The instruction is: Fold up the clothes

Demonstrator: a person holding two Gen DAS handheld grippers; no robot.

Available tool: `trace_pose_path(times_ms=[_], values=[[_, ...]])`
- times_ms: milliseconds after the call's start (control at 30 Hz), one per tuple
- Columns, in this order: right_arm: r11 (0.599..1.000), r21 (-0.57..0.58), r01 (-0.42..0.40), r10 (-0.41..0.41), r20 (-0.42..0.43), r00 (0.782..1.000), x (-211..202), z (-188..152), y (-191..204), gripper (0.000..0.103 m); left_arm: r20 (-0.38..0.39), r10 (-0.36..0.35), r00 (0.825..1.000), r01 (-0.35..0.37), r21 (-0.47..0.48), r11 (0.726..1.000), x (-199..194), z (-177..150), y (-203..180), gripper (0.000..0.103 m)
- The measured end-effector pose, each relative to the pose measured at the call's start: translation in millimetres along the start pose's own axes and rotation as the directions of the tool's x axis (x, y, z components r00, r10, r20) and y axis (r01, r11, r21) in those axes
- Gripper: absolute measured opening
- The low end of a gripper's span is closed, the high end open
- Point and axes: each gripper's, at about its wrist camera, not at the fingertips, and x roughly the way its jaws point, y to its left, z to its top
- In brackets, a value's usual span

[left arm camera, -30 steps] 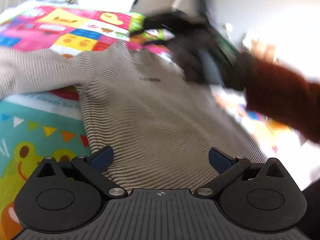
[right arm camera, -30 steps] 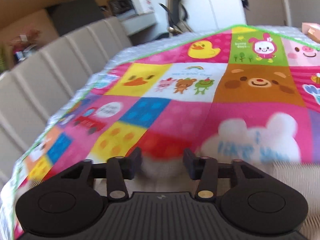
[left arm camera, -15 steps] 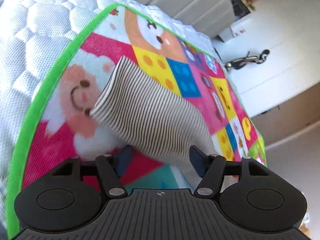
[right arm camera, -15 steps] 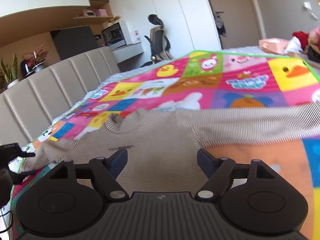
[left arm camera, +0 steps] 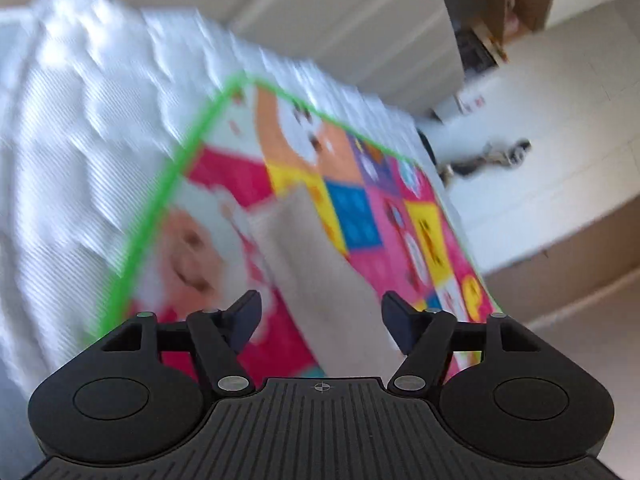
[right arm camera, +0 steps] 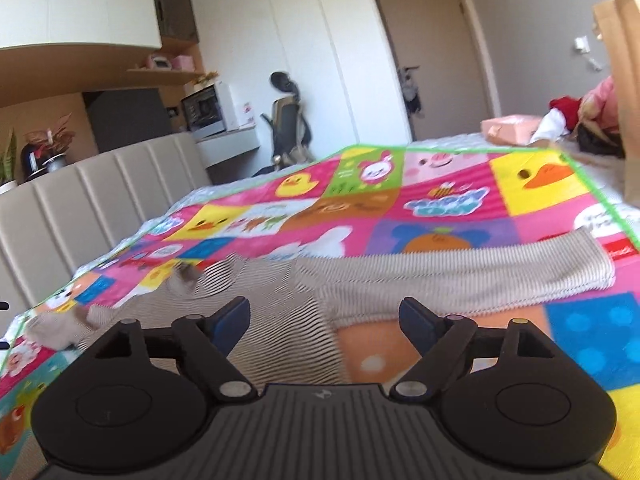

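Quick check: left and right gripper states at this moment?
Left gripper: open, holding nothing; blurred beige striped sleeve lies ahead between its fingers.
Right gripper: open, empty, above the beige striped top.

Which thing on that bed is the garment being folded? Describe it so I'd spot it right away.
Find the bed's bright cartoon play mat with its green border. Spread across the mat's near part lies a beige long-sleeved top with fine dark stripes, one sleeve stretched out sideways toward the mat's edge. It is the only muted, striped thing among pink, yellow and blue picture squares.
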Motion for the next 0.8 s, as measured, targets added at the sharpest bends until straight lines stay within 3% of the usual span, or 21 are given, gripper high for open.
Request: trace_pose_path(times_ms=[133,233,367,400,500,567,633,800], values=[[0.999,0.043,0.03,-0.031,0.017,0.999,0,-5,-14,0.083,0.07,0.122,0.99,-0.128,0.085,0.988,33,0,-16,0.073],[0.996,0.067,0.065,-0.067,0.04,0.997,-5,-10,-26,0.083,0.117,0.21,0.971,-0.215,0.035,0.976,54,0,-9,0.073],[0.989,0.119,0.082,-0.087,0.036,0.996,-3,-15,-39,0.084,0.248,0.254,0.935,-0.289,0.115,0.95,69,-17,-22,0.076],[0.988,0.133,0.084,-0.089,0.033,0.995,-2,-16,-42,0.084,0.268,0.265,0.926,-0.31,0.142,0.94,75,-21,-27,0.068],[0.982,0.168,0.083,-0.089,0.032,0.995,0,-19,-49,0.084,0.269,0.272,0.924,-0.34,0.248,0.907,90,-24,-37,0.008],[0.98,0.183,0.077,-0.086,0.043,0.995,-2,-20,-53,0.084,0.291,0.23,0.929,-0.325,0.342,0.882,78,-28,-50,0.008],[0.977,0.201,0.072,-0.084,0.047,0.995,-2,-21,-56,0.084,0.331,0.144,0.933,-0.287,0.438,0.852,49,-29,-78,0.008],[0.971,0.231,0.058,-0.078,0.076,0.994,-6,-25,-60,0.084,0.339,-0.059,0.939,-0.153,0.564,0.811,-18,-35,-173,0.008]])
